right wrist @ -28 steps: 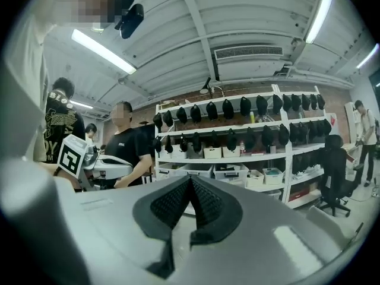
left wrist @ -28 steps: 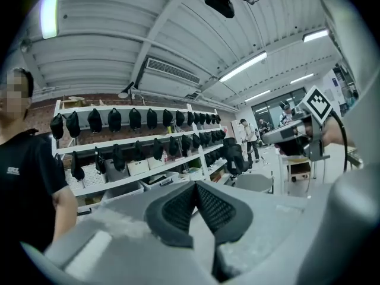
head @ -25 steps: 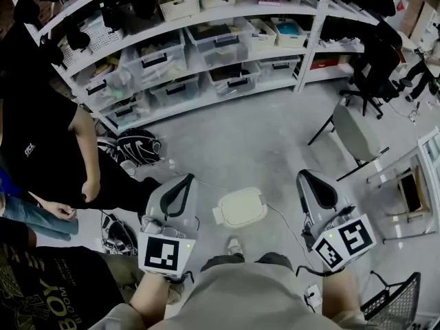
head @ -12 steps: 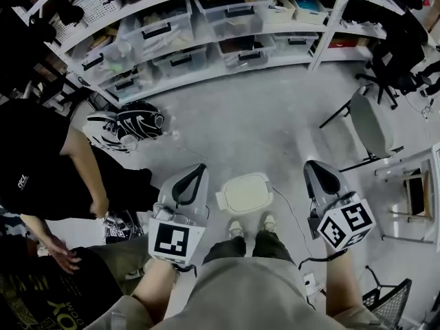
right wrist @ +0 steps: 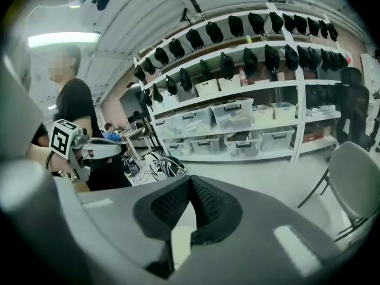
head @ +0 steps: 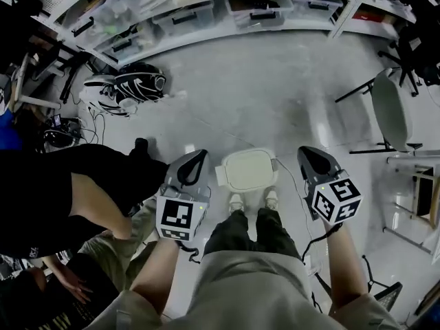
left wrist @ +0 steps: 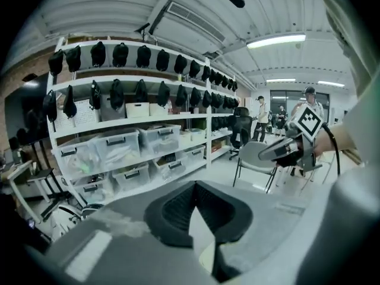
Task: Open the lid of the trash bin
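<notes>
**Bin lid down; both grippers closed on nothing**

Trash bin (head: 247, 174) stands on the floor (head: 275, 95), pale lid (head: 237, 163) flat and closed. It lies between the two pairs of jaws and below them: just right of the left gripper (head: 201, 155), just left of the right gripper (head: 303, 151), touching neither.

Left gripper view: jaw tips pressed together, nothing held. Through the gap behind the tips a pale sliver shows; cannot tell what it is.

Right gripper view: same, tips met, empty.

Holder's shoes (head: 236, 201) are at the bin's near edge. Bystander in black (head: 75, 184) is out beyond the left jaws, and a chair (head: 392, 112) is well past the right jaws.
</notes>
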A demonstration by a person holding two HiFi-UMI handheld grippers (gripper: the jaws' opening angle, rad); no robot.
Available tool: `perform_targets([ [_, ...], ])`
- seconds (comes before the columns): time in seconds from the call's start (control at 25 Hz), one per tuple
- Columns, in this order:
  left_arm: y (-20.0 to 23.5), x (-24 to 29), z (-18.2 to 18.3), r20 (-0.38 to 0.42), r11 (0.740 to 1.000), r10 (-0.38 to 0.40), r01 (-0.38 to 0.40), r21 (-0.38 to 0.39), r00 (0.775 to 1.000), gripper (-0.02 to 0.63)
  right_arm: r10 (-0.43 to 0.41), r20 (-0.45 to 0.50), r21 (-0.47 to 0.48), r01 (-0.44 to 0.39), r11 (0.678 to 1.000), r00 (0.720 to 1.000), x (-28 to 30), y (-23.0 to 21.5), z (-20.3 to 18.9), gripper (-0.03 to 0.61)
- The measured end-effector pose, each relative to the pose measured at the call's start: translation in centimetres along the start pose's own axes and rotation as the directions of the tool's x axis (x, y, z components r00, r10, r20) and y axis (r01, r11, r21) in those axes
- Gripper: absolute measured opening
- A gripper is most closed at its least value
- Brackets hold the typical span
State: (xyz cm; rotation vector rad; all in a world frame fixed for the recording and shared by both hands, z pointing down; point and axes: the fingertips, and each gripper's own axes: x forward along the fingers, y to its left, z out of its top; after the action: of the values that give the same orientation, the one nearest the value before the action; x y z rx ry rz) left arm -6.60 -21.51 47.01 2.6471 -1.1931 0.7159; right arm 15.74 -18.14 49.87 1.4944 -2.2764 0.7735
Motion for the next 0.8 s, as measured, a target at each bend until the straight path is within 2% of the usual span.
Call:
perform_targets([
  [0.2, 1.0, 1.9, -6.6, -0.110, 0.996, 0.020, -0.029, -0.080, 0.994, 0.002, 0.027, -0.108, 0.044, -0.022, 0.999, 0.994, 4.3, -1.7, -6.3, 0.003],
  [0.4, 1.6, 3.8, -13.0, -0.189, 0.992, 0.036, -0.057, -0.109, 0.981, 0.003, 0.044, -0.190, 0.067, -0.031, 0.997, 0.981, 8.2, -3.3, -12.5, 0.003],
  [0.8, 1.6, 6.8, -26.2, -0.332, 0.973, 0.044, -0.115, -0.199, 0.942, 0.002, 0.051, -0.369, 0.078, -0.024, 0.997, 0.928, 15.4, -7.1, -26.6, 0.003],
])
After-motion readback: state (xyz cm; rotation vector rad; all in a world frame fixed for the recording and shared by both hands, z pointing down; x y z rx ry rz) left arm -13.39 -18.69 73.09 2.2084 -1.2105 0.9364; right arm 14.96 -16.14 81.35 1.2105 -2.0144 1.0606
